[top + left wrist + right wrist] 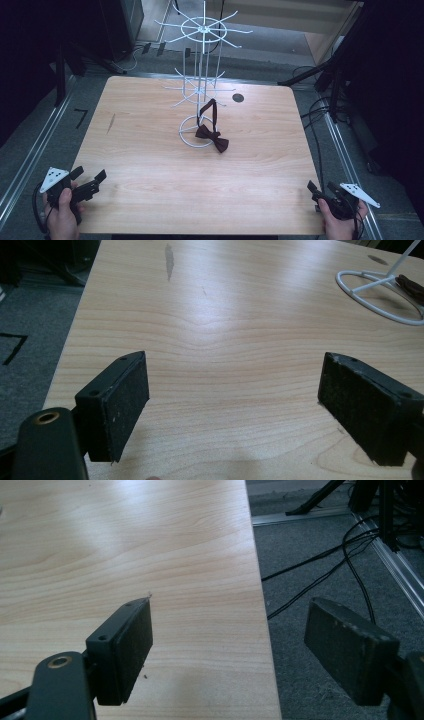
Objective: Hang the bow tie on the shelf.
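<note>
Trouble, if it comes, will come from the rack (202, 75): a light white wire stand with thin arms, standing on a ring base toward the far middle of the counter (150, 165). The bow tie (212, 138) lies across that ring on its near right side, its strap running up against the wires. Both grippers sit well short of the rack, at the near corners: the left gripper (90, 181) with its fingers (122, 402) spread wide and empty, the right gripper (314, 191) likewise wide, one of its fingers (350, 647) out past the counter edge. I'd guess a pull on the tie could snag the strap and tip or drag the stand. A pinch on the knot alone may let the strap slide.
</note>
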Demonstrator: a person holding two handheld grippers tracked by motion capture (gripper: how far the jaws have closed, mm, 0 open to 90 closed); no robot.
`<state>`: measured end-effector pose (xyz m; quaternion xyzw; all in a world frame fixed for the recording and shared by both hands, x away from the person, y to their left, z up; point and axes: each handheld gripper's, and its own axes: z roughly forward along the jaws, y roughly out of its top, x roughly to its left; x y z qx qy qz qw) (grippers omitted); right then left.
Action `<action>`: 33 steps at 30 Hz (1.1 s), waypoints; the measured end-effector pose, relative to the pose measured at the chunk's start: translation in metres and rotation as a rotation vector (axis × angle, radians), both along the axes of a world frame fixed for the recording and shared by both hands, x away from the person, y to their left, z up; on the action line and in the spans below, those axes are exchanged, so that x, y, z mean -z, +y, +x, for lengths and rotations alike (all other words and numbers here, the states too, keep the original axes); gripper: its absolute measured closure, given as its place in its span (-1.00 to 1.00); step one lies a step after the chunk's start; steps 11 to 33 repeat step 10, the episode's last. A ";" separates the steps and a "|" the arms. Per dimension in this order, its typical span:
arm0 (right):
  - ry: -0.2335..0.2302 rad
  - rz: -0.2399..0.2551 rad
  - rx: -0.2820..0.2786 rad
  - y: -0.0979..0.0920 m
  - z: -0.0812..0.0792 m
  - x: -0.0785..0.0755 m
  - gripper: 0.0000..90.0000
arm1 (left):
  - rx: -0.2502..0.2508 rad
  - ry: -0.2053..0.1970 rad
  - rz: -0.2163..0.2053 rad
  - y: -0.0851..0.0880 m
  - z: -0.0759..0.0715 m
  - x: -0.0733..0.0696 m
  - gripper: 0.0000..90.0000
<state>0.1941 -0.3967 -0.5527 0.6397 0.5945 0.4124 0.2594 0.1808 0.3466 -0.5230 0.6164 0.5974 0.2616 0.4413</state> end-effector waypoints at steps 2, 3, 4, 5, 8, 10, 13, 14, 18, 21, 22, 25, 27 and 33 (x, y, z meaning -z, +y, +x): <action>-0.002 0.003 0.003 -0.001 0.000 0.000 -0.56 | 0.001 0.000 -0.001 0.000 0.000 0.000 -0.69; -0.005 0.007 0.006 -0.001 0.000 0.000 -0.56 | 0.001 0.000 -0.002 0.000 0.000 0.000 -0.69; 0.007 0.011 0.015 0.000 0.000 0.000 -0.56 | 0.001 0.001 -0.001 0.000 0.000 0.000 -0.69; 0.007 0.011 0.015 0.000 0.000 0.000 -0.56 | 0.002 0.003 0.000 0.000 0.000 0.000 -0.69; 0.014 0.006 0.011 0.003 0.001 0.000 -0.56 | 0.003 0.006 -0.001 0.000 0.000 0.000 -0.69; 0.024 -0.008 -0.001 0.006 0.002 0.000 -0.57 | 0.003 0.004 -0.006 0.001 0.000 0.000 -0.69; 0.024 -0.008 -0.001 0.006 0.002 0.000 -0.57 | 0.003 0.004 -0.006 0.001 0.000 0.000 -0.69; 0.024 -0.008 -0.001 0.006 0.002 0.000 -0.57 | 0.003 0.004 -0.006 0.001 0.000 0.000 -0.69; 0.024 -0.008 -0.001 0.006 0.002 0.000 -0.57 | 0.003 0.004 -0.006 0.001 0.000 0.000 -0.69; 0.024 -0.008 -0.001 0.006 0.002 0.000 -0.57 | 0.003 0.004 -0.006 0.001 0.000 0.000 -0.69; 0.024 -0.008 -0.001 0.006 0.002 0.000 -0.57 | 0.003 0.004 -0.006 0.001 0.000 0.000 -0.69; 0.024 -0.008 -0.001 0.006 0.002 0.000 -0.57 | 0.003 0.004 -0.006 0.001 0.000 0.000 -0.69; 0.024 -0.008 -0.001 0.006 0.002 0.000 -0.57 | 0.003 0.004 -0.006 0.001 0.000 0.000 -0.69; 0.024 -0.008 -0.001 0.006 0.002 0.000 -0.57 | 0.003 0.004 -0.006 0.001 0.000 0.000 -0.69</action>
